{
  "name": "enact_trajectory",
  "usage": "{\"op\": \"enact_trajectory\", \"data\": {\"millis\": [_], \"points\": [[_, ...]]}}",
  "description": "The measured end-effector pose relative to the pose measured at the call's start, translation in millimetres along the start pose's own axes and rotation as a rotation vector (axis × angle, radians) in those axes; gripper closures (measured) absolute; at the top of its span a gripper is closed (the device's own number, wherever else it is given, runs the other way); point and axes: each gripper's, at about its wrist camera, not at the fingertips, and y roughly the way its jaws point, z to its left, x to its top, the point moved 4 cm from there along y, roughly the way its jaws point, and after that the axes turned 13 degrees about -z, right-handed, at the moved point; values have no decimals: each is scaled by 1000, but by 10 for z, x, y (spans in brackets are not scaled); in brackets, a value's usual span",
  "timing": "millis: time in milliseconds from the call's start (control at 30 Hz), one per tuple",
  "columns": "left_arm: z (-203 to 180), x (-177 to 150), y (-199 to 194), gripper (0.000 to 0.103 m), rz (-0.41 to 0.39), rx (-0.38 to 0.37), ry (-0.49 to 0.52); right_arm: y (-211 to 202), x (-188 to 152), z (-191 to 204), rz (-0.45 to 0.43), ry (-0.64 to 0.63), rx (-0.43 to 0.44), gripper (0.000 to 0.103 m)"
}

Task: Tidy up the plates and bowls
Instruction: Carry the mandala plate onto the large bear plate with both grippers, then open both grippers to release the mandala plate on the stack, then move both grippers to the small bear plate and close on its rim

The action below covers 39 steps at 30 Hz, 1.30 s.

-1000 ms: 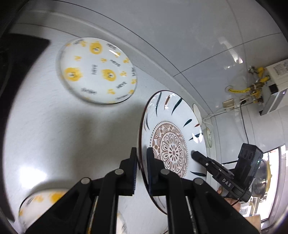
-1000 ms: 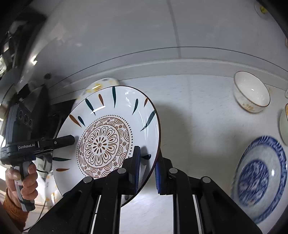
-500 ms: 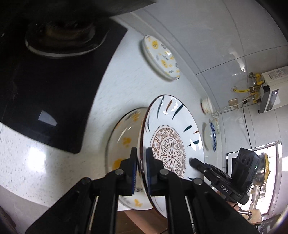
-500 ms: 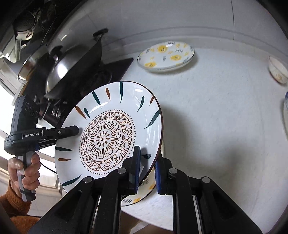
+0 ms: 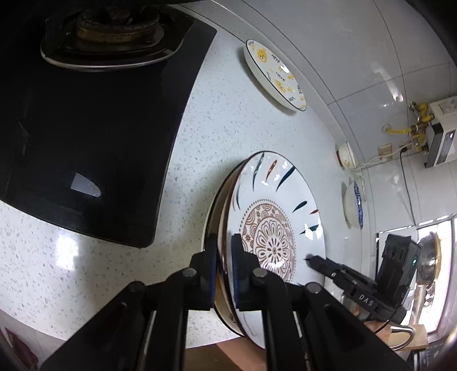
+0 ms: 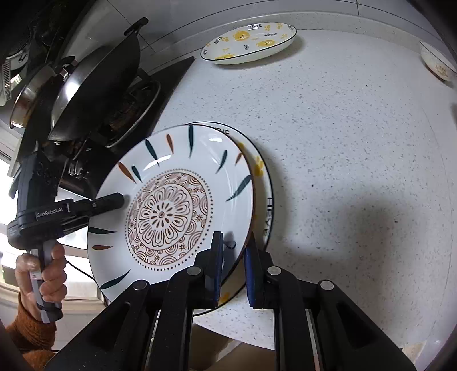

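Plates first, from the left wrist view: the mandala plate (image 5: 274,228) sits edge-on between the left gripper (image 5: 223,264) fingers, which are clenched on its near rim. It lies close over a bear plate (image 5: 212,217) whose dark rim shows just behind it, near the front edge of the counter (image 5: 242,125). The counter is white, speckled stone. A black glass hob (image 5: 94,128) with a burner (image 5: 114,25) takes up its left part. A second bear plate (image 5: 275,75) rests near the grey tiled wall (image 5: 342,42). Further along stand a small bowl (image 5: 347,155) and a blue-rimmed bowl (image 5: 354,205). The right gripper (image 5: 310,259) tips meet the plate's far rim. A water heater (image 5: 441,128) with yellow pipes hangs on the far wall.

From the right wrist view, the right gripper (image 6: 232,269) is clamped on the mandala plate (image 6: 171,205), one finger over the face and one under the rim. The bear plate (image 6: 261,177) lies beneath, offset to the right. The left gripper (image 6: 118,199) grips the opposite rim, held by a hand (image 6: 42,276) in an orange sleeve. A wok (image 6: 94,94) sits on the hob. The second bear plate (image 6: 248,42) lies near the wall, and the small bowl (image 6: 437,61) is at the right edge.
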Motion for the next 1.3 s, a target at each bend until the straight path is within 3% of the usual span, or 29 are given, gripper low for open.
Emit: {"op": "enact_trajectory", "data": {"millis": [233,400,567,800,1000,1100,1133,1300], "points": [[-60,10,19,86,10,11,38,-54,42,-45,-12,8,8,90],[-273,-38,57,75,5,65,184,-93,46,-68,-23,3,16,90],[-350,-100,54,73,-4,104,264,-165,59,-69,-40,-24,7,89],[-454,-109,-86,64,-70,145,332,-335,157,-114,-75,-48,23,88],[-603,20,-363,61,-186,177,370,-381,247,-165,-91,-86,11,88],[-756,155,-425,50,-219,145,365,-385,316,-242,-99,-92,5,79],[-811,213,-407,48,-217,130,360,-384,352,-274,-102,-92,3,72],[-1114,602,-117,43,-199,143,372,-316,605,-454,-120,-80,6,55]]}}
